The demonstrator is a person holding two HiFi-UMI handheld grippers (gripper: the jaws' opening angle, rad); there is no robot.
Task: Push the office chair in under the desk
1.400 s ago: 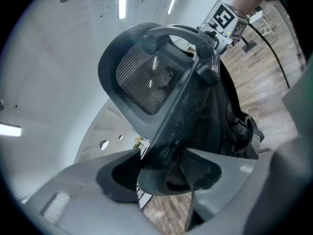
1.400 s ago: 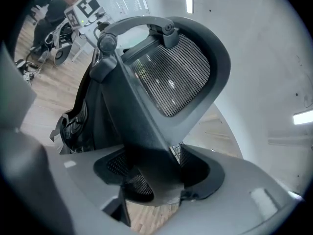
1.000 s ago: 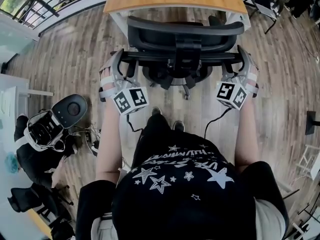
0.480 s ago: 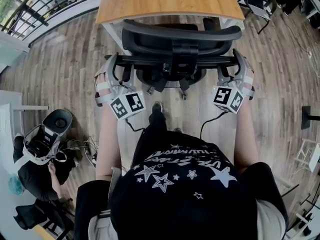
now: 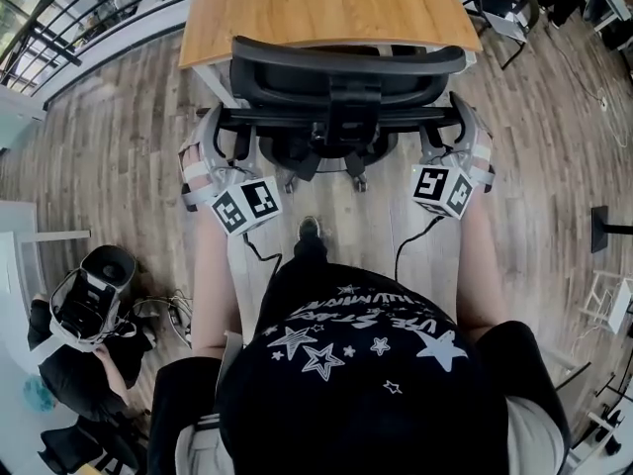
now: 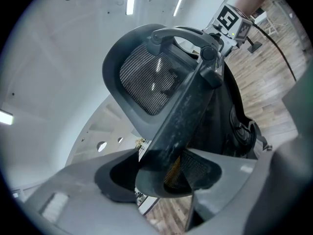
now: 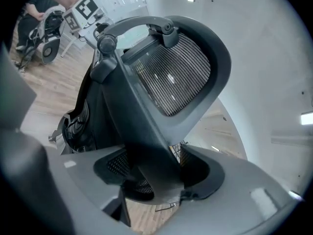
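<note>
Black mesh-backed office chair stood with its backrest just short of the wooden-topped desk; left hand-held gripper and right hand-held gripper each clamped its rear bar, apparently little pushing left.

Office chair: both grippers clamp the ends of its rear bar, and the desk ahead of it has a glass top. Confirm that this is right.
Wrong in one respect: the desk has a wooden top, not glass; the head view shows it. The rest stands: the left gripper and the right gripper each clamp an end of the rear bar of the office chair.
</note>
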